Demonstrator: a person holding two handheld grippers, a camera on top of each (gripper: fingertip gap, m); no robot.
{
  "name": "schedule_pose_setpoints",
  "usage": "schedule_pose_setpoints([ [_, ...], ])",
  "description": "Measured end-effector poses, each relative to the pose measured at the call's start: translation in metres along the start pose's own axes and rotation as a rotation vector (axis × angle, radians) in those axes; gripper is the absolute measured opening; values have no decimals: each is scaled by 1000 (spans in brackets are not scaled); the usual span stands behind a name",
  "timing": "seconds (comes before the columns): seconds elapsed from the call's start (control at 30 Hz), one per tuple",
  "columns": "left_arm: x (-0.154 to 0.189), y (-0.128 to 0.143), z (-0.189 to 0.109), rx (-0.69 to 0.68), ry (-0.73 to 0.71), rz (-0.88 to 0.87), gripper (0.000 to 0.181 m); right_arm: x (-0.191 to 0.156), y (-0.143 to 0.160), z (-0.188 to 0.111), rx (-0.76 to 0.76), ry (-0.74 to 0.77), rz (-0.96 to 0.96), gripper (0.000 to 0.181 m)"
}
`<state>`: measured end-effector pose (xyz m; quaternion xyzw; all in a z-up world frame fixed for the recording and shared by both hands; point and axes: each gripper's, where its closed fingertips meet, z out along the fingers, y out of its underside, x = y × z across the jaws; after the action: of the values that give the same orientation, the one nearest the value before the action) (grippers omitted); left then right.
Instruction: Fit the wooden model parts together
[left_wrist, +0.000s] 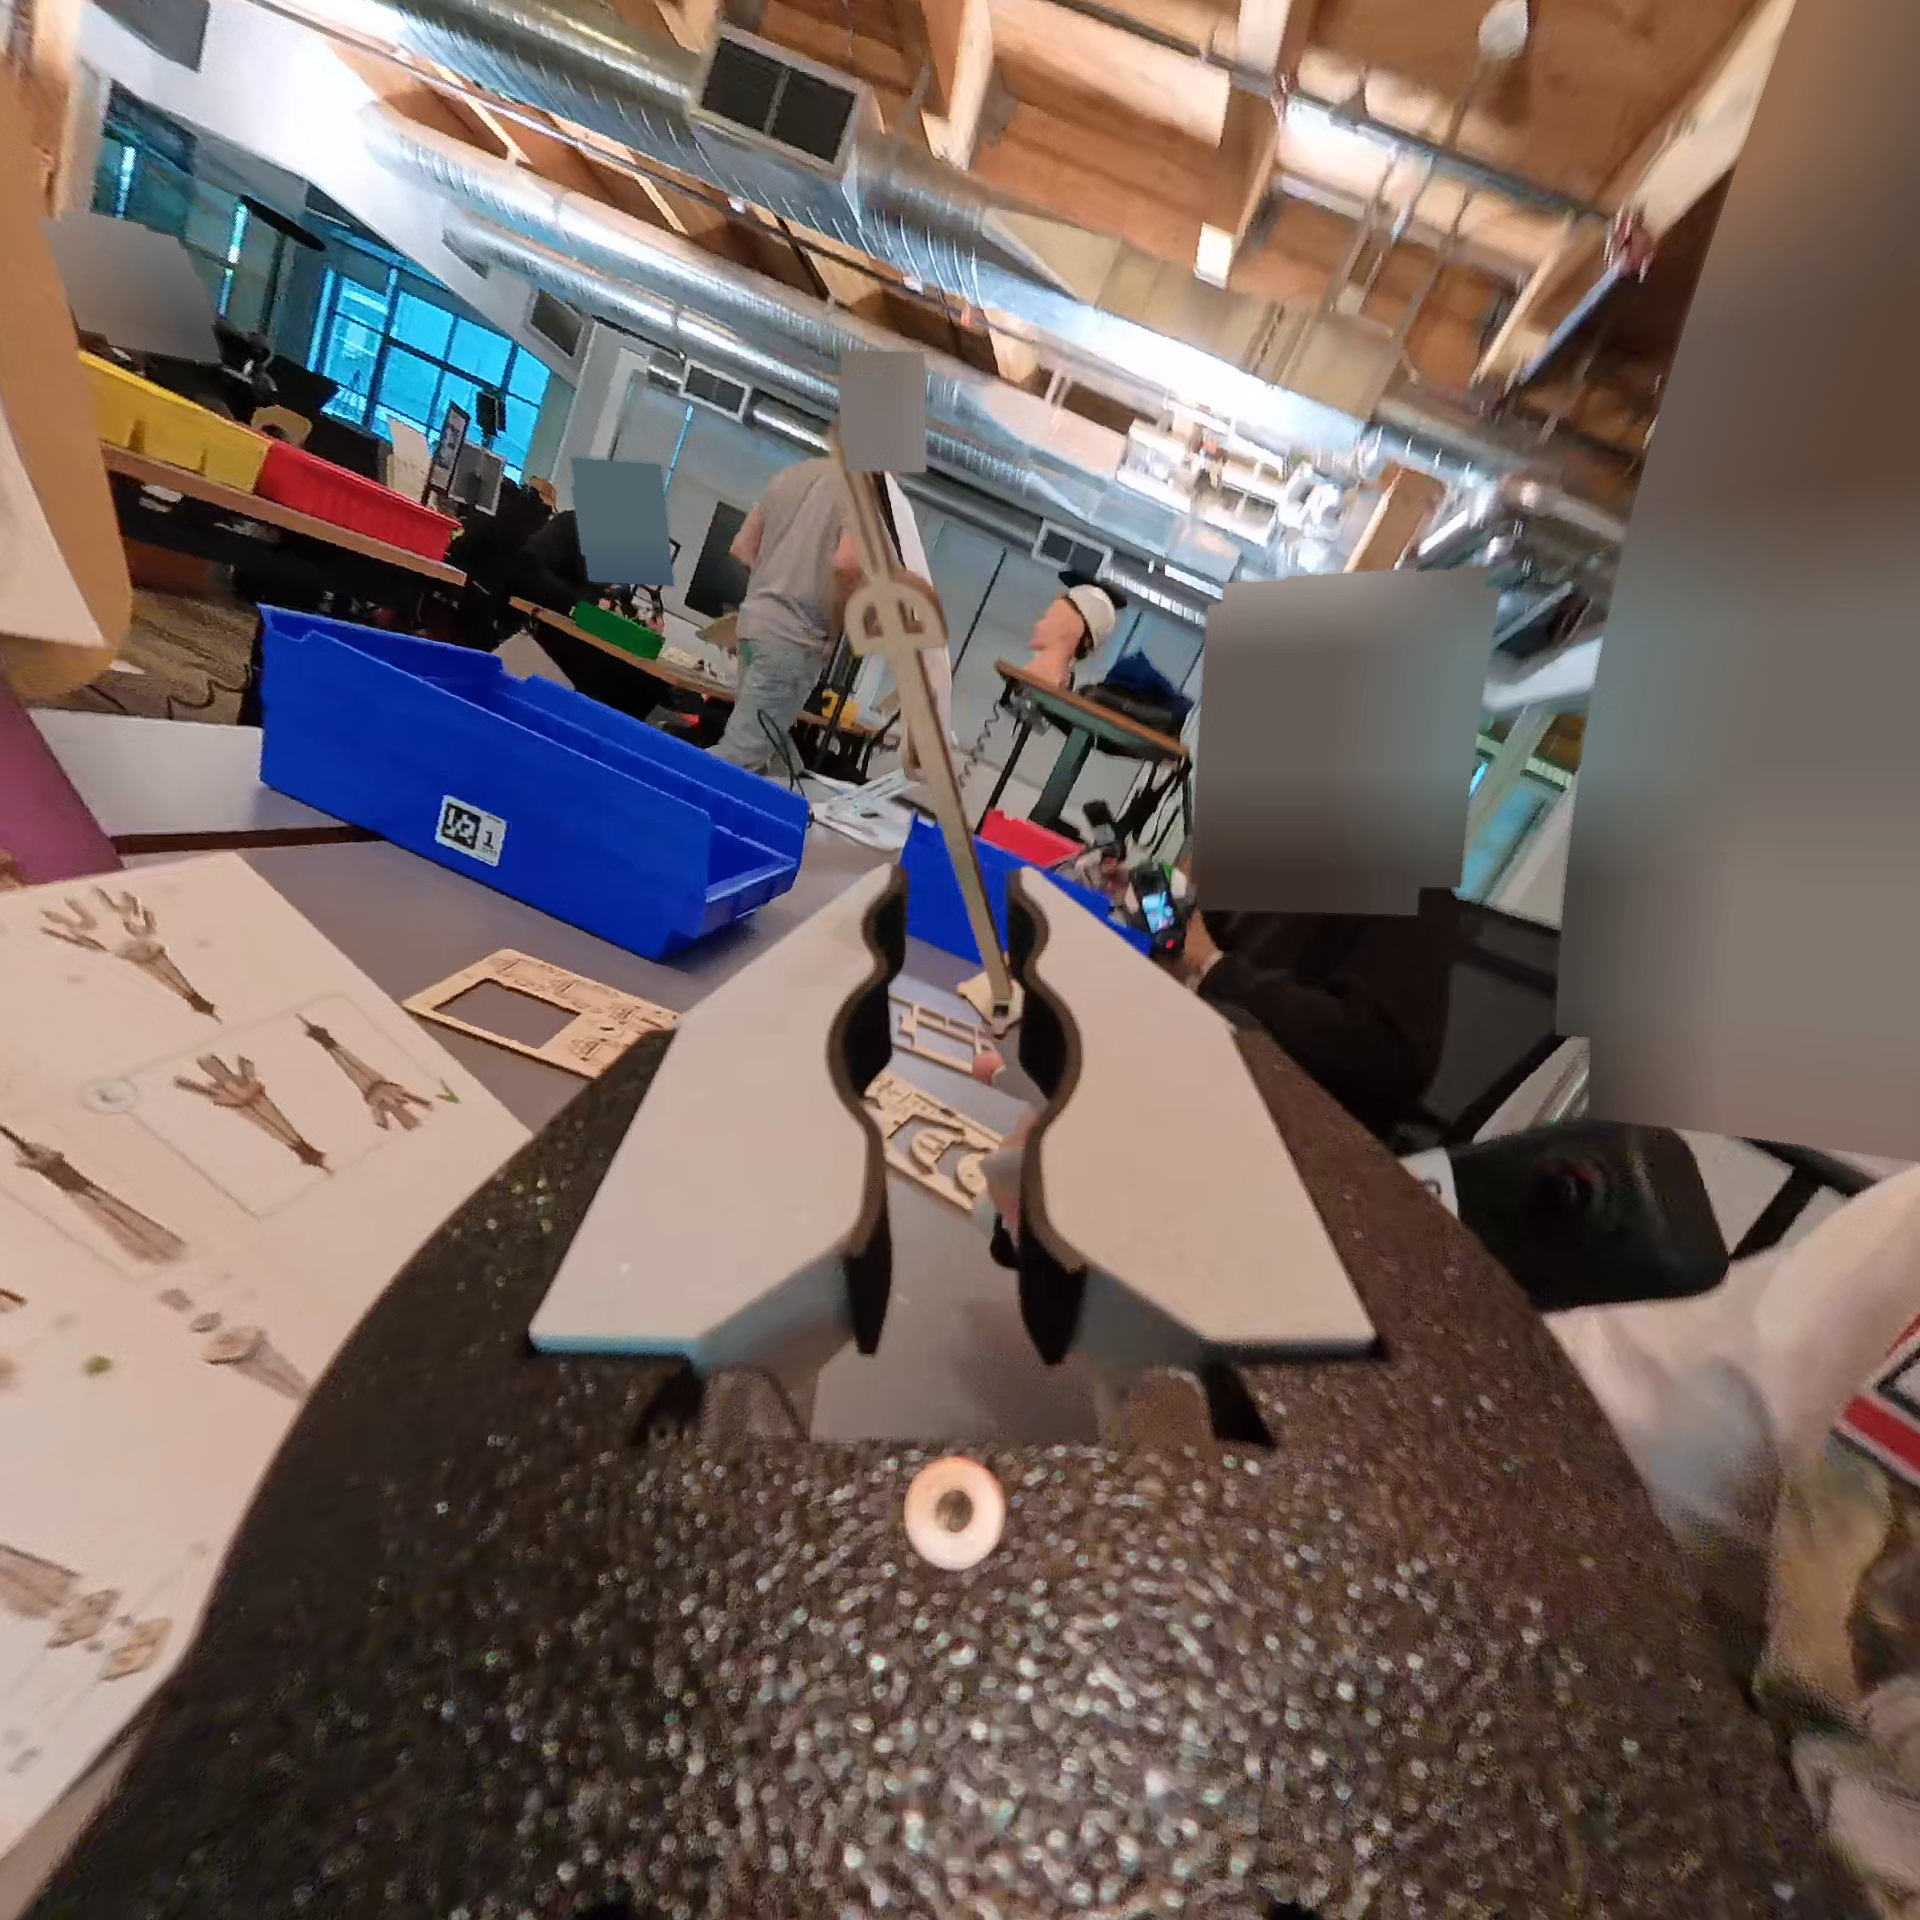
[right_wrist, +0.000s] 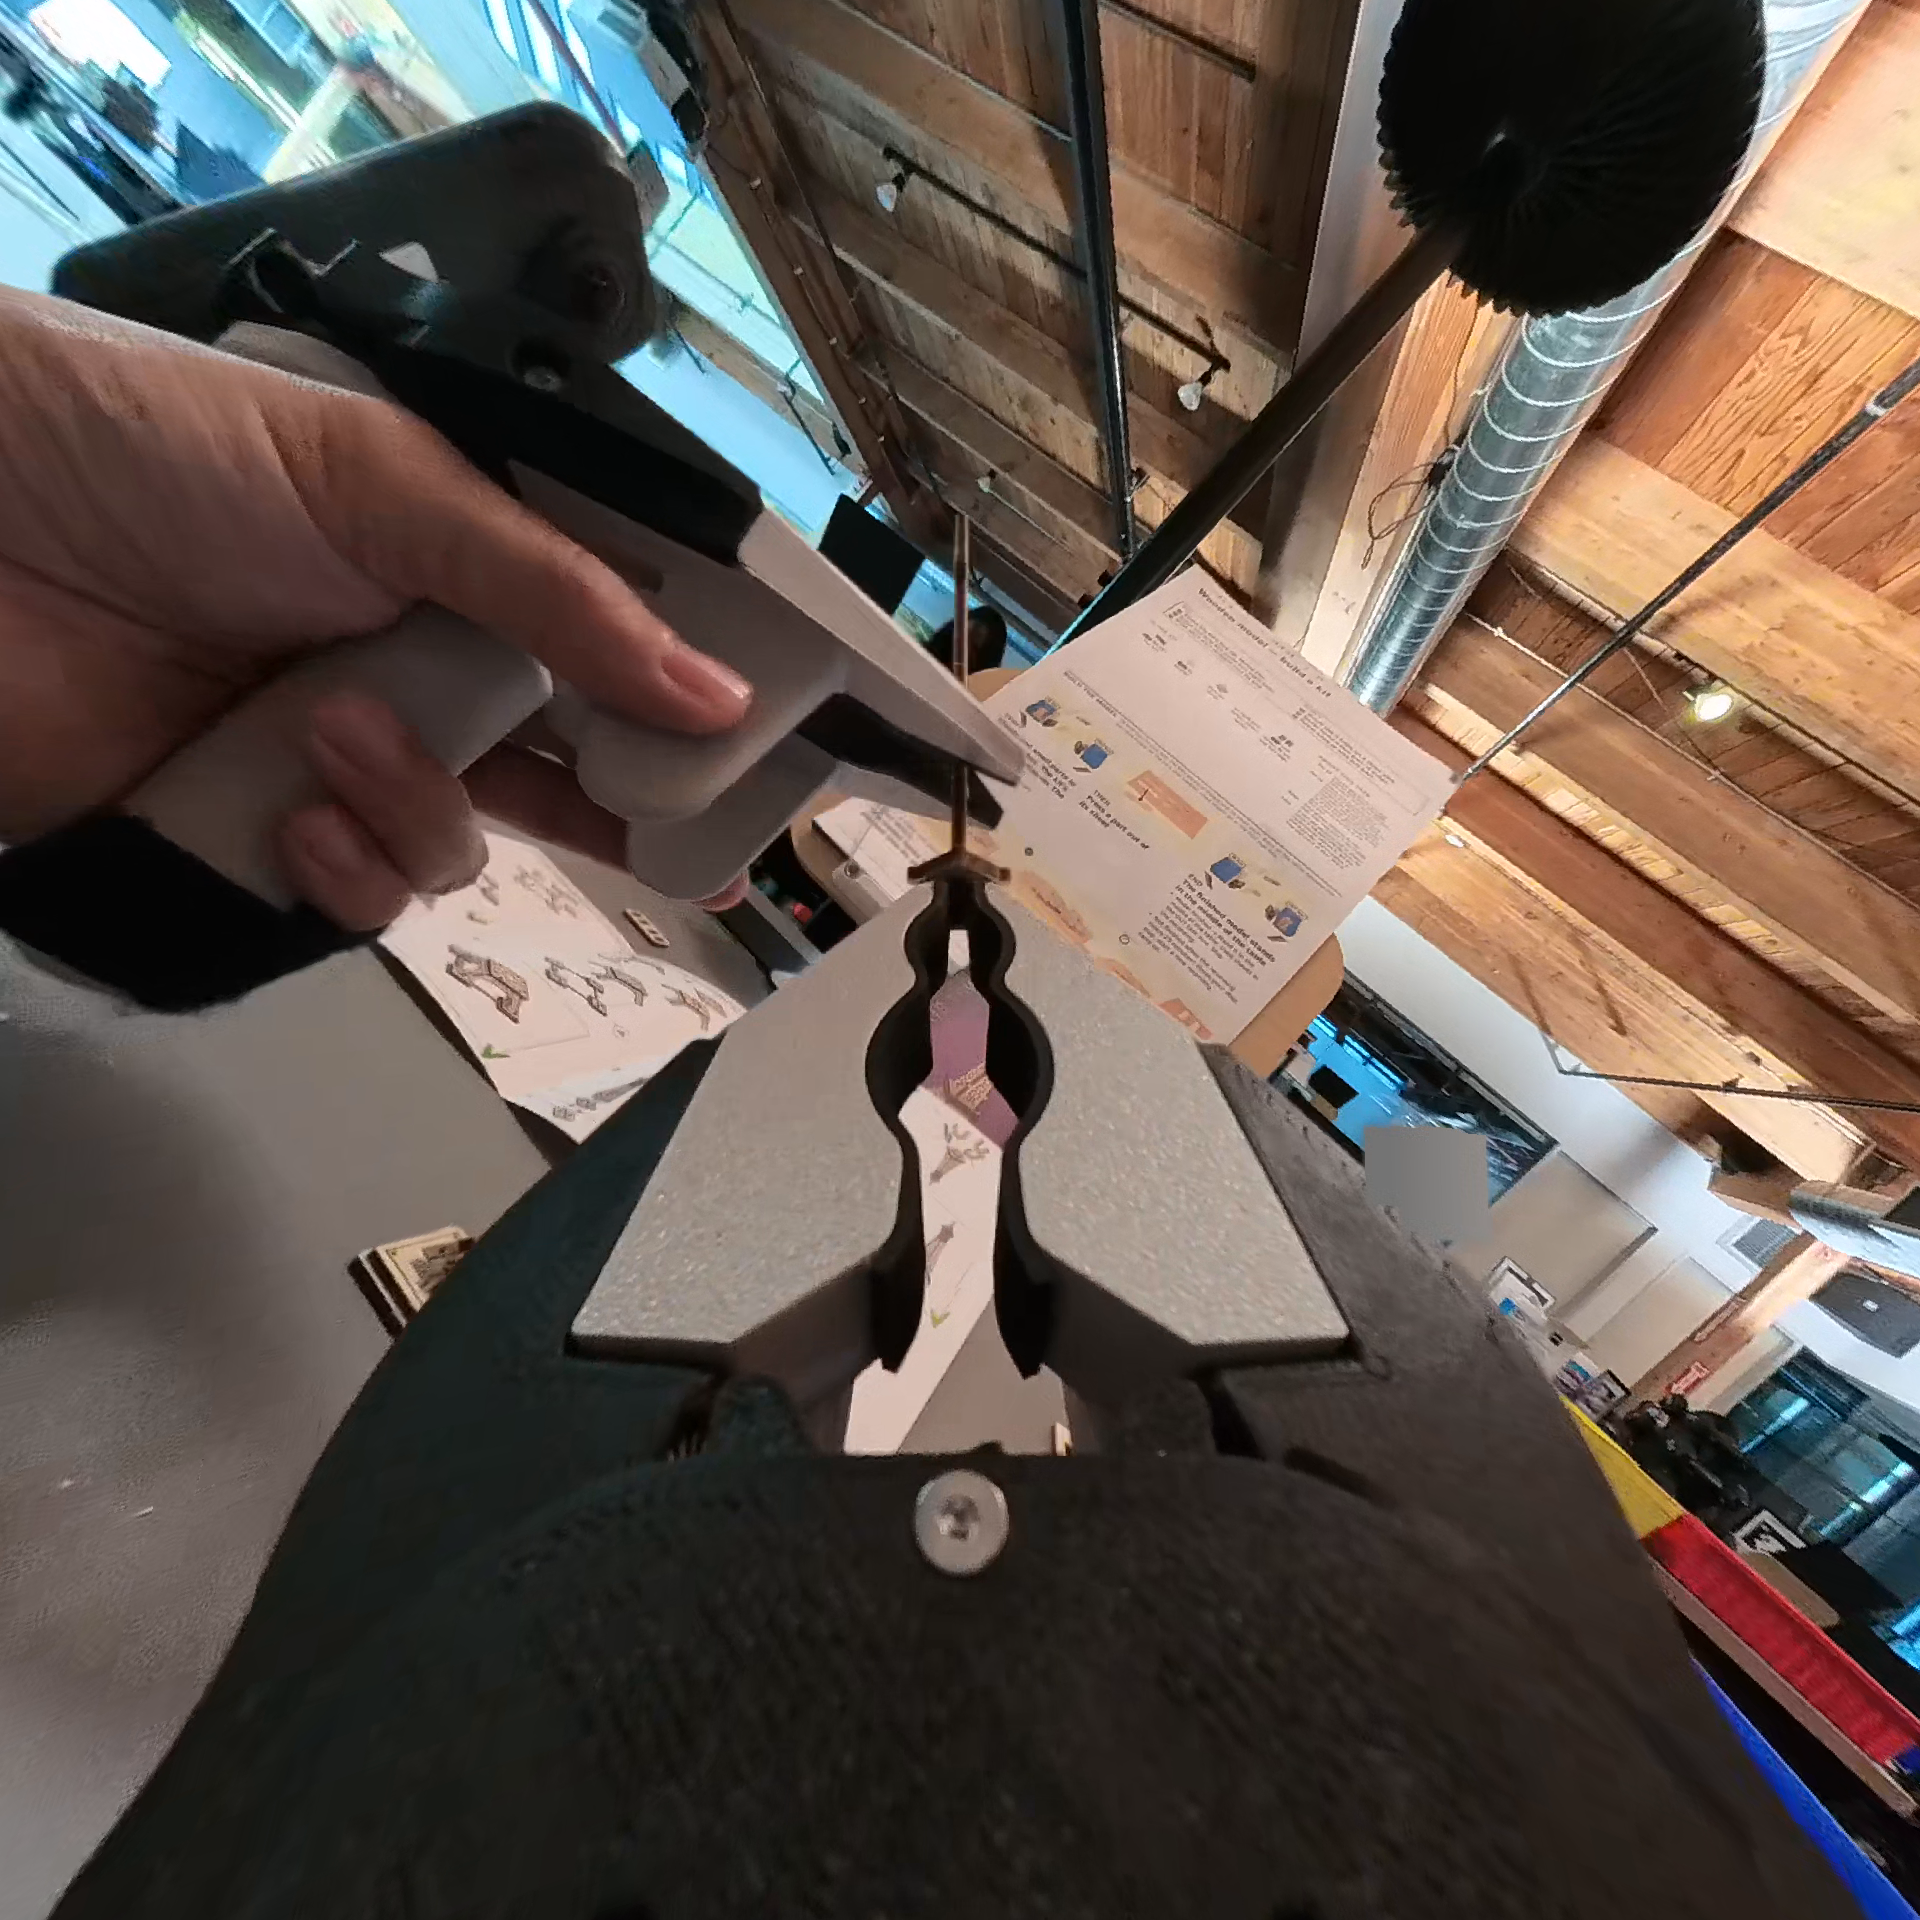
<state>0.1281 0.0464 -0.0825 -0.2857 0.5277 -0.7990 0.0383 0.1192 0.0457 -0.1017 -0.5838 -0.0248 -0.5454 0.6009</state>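
A long thin wooden spire (left_wrist: 925, 748) with a small half-round piece on it stands up in the air. My left gripper (left_wrist: 961, 885) is shut on the spire's lower part. The right wrist view shows this gripper (right_wrist: 1000, 795) from the side, pinching the spire (right_wrist: 961, 644), with a hand on its handle. My right gripper (right_wrist: 961, 912) is just below it, with its jaws nearly together on a small wooden cross piece (right_wrist: 961, 869) at the spire's lower end. That small piece (left_wrist: 985, 989) shows through the gap between my left fingers.
A blue bin (left_wrist: 520, 790) and a second one (left_wrist: 945, 883) stand on the grey table. Instruction sheets (left_wrist: 208, 1091) lie at left; another sheet (right_wrist: 1195, 790) stands upright. Punched wooden part sheets (left_wrist: 520, 1013) lie on the table, and a stack (right_wrist: 416, 1273). A person (left_wrist: 1330, 1018) sits opposite. My two grippers' fingertips are within a few centimetres of each other.
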Motion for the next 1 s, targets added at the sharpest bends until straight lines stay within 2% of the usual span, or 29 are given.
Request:
schedule_pose_setpoints([
  [0.1,4,-4,-5,-35,29,56,24,0,-3,-1,43,-17,39,0],
  [0.2,8,-5,-11,-70,91,29,22,-1,-5,-2,66,-34,87,0],
  [0.23,7,-6,-13,-77,99,18,20,-2,-6,-2,71,-44,94,0],
  [0.3,9,-9,-18,-75,121,24,5,-7,-5,-1,74,-76,99,0],
  [0.4,11,-10,-19,-89,129,27,0,-10,-5,-1,73,-88,108,0],
  [0.53,7,-6,-16,-112,83,48,0,-11,2,0,46,-84,132,0],
  [1.0,-3,0,-8,-72,47,-149,2,-8,14,-1,-26,-74,136,0],
])
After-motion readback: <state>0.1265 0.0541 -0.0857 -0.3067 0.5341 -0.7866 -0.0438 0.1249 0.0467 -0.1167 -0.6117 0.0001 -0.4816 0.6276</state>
